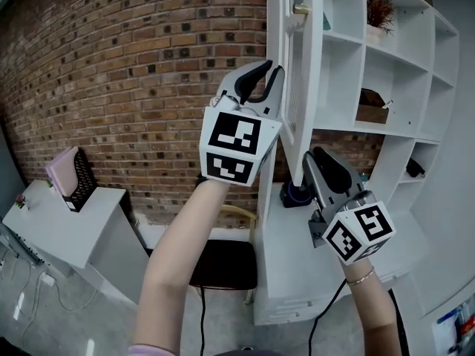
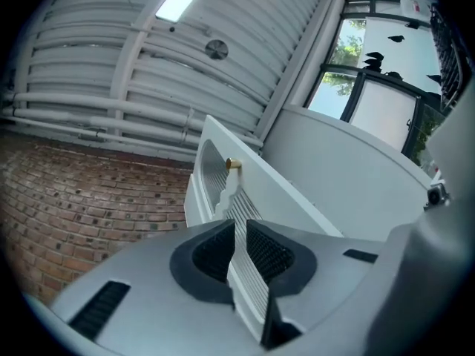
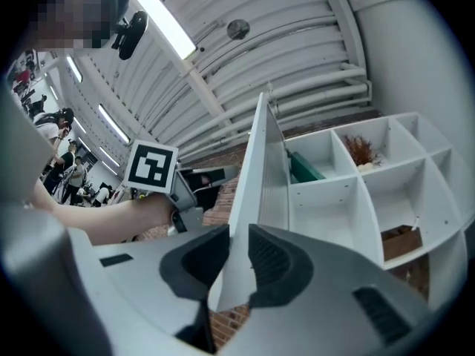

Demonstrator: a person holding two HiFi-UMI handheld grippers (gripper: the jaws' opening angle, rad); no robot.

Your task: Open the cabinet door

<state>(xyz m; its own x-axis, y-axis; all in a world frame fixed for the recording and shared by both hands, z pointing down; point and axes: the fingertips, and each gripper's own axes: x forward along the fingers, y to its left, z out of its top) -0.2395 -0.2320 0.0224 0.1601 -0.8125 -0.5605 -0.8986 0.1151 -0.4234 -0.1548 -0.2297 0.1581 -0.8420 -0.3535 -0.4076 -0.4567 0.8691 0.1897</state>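
Where jaws pinch, slatted white door [image 1: 304, 73]

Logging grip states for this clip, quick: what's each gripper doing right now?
Left gripper: closed on the cabinet door, along its edge.
Right gripper: closed on the cabinet door, at its lower corner.

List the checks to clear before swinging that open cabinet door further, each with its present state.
1. Edge of the cabinet door in the left gripper: ok, fingers closed on it below the brass knob.
2. Door's lower corner in the right gripper: ok.
3. Door swung off the shelves: ok, it stands open.
4. Grip firm enough to pull: cannot tell.
5. Room left for the swing: cannot tell.
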